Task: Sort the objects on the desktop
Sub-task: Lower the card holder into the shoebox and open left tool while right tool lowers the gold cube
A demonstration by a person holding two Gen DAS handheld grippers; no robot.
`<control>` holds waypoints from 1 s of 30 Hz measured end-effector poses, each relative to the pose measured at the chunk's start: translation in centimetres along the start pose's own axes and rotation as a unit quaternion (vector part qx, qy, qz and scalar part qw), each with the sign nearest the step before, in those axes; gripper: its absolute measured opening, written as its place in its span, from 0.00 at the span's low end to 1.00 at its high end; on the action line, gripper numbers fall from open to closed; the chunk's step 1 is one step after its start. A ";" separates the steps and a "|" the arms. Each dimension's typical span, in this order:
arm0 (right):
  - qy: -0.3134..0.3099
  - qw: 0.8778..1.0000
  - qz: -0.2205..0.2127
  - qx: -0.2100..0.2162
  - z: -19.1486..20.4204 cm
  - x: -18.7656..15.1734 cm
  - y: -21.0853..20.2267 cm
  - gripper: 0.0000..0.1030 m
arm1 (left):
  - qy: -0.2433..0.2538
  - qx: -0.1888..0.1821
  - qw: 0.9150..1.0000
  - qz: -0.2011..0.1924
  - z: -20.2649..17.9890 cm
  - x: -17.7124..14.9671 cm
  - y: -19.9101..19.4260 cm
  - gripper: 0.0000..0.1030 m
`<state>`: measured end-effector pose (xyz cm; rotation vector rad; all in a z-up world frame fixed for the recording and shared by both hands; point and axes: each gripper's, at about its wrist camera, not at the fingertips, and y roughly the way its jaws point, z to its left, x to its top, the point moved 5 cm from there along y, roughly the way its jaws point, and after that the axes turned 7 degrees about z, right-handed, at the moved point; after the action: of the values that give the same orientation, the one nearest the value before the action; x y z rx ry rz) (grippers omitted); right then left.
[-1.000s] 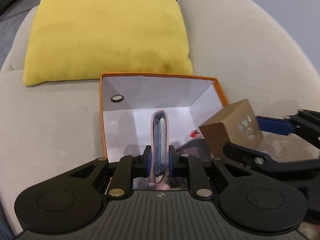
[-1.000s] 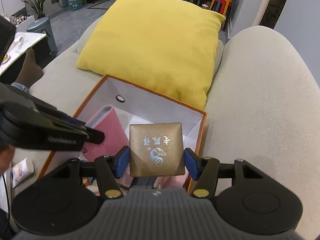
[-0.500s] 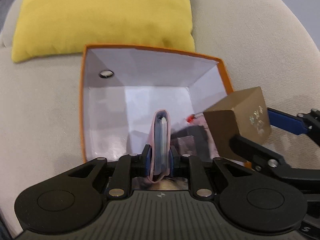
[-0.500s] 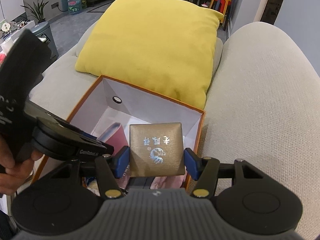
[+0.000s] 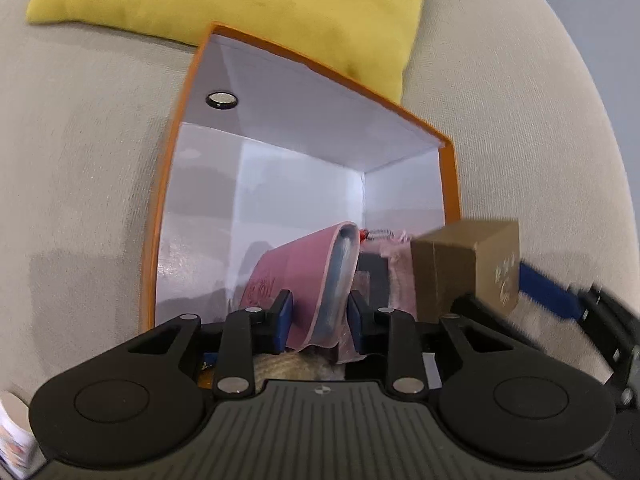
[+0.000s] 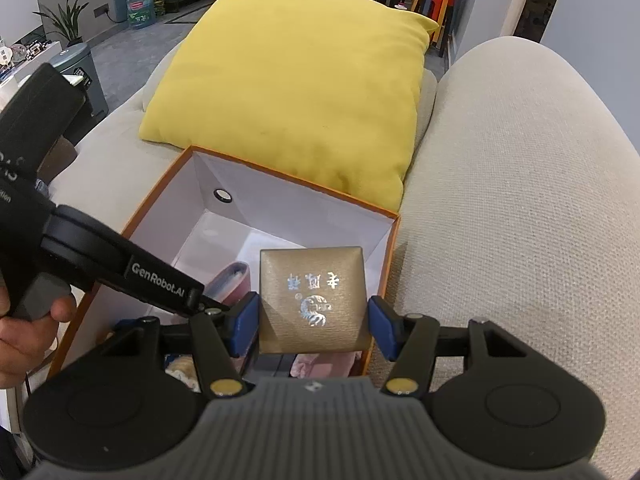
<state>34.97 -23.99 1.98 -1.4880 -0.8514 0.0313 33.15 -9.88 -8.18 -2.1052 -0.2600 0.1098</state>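
Grippers: left (image 5: 319,317) one notebook (image 5: 304,280), right (image 6: 314,318) one box (image 6: 312,300).

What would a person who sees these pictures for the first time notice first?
Probably the bright yellow cushion on the beige sofa, behind an open orange box. Next, the gold gift box clamped in the right gripper over the orange box, while the left gripper lowers a pink notebook inside.

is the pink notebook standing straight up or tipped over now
Tipped. The pink notebook leans left between the left gripper fingers, its cover face showing, low inside the orange box.
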 end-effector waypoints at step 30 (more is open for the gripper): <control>-0.030 0.997 -0.031 0.060 2.1 0.8 -2.1 0.59 | 0.068 0.003 0.995 -0.074 -0.2 -0.4 -7.3 0.35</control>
<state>33.47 -22.10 3.86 -1.3522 -0.9283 0.0805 31.81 -6.52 -1.88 -2.0686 -0.3321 -0.1210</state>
